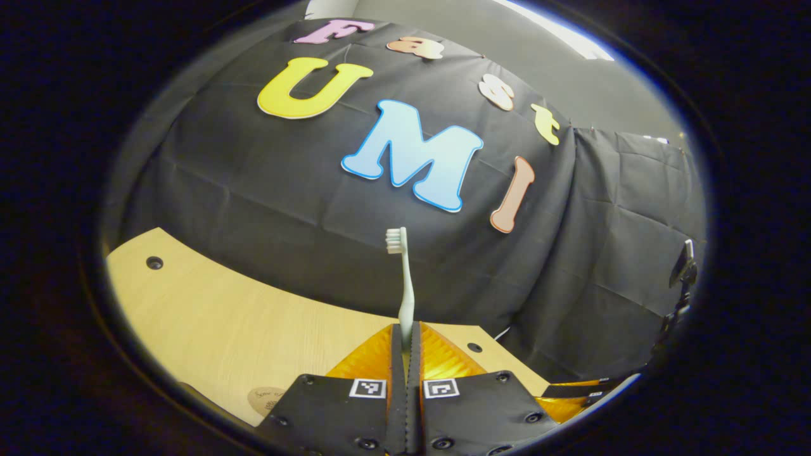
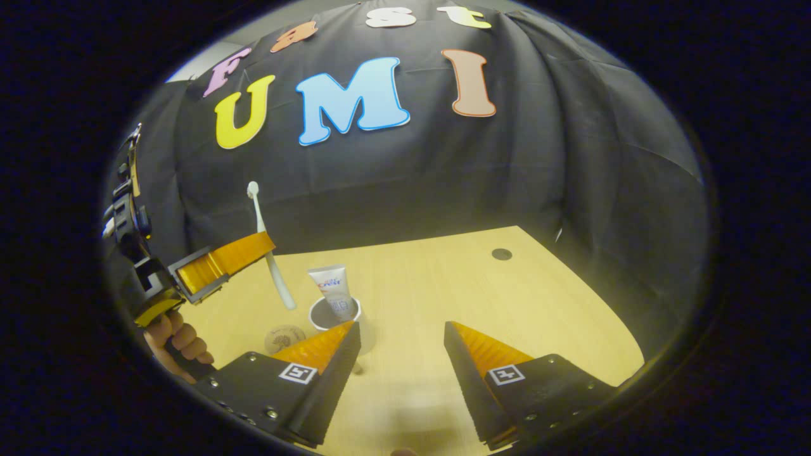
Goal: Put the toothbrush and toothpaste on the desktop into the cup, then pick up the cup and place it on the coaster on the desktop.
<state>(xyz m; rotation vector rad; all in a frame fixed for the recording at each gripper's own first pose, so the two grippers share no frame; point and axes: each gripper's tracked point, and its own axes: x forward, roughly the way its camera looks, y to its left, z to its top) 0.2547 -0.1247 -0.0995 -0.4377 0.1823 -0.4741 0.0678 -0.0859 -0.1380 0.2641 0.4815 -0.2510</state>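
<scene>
L claw (image 1: pixel 405 329) pinched on toothbrush (image 1: pixel 404 285), held upright above bench (image 2: pixel 507 304). R claw (image 2: pixel 399 354) spread, empty. Toothpaste (image 2: pixel 334 290) standing in cup (image 2: pixel 326 316); coaster (image 2: pixel 284 337) just beside cup.

A big black cloth wall (image 2: pixel 507 164) hung behind the table, with soft folds and creases in it. On one side the cloth dropped down in loose wrinkles. Above the cloth was a plain grey wall (image 1: pixel 443 25), and a long bright white light strip (image 1: pixel 557 35) shone near the top. The light wooden table top (image 2: pixel 481 297) was smooth and pale yellow, with thin lines in the wood. It had small round dark holes (image 2: pixel 502 254) near its edges. The table met the cloth at the back.
</scene>
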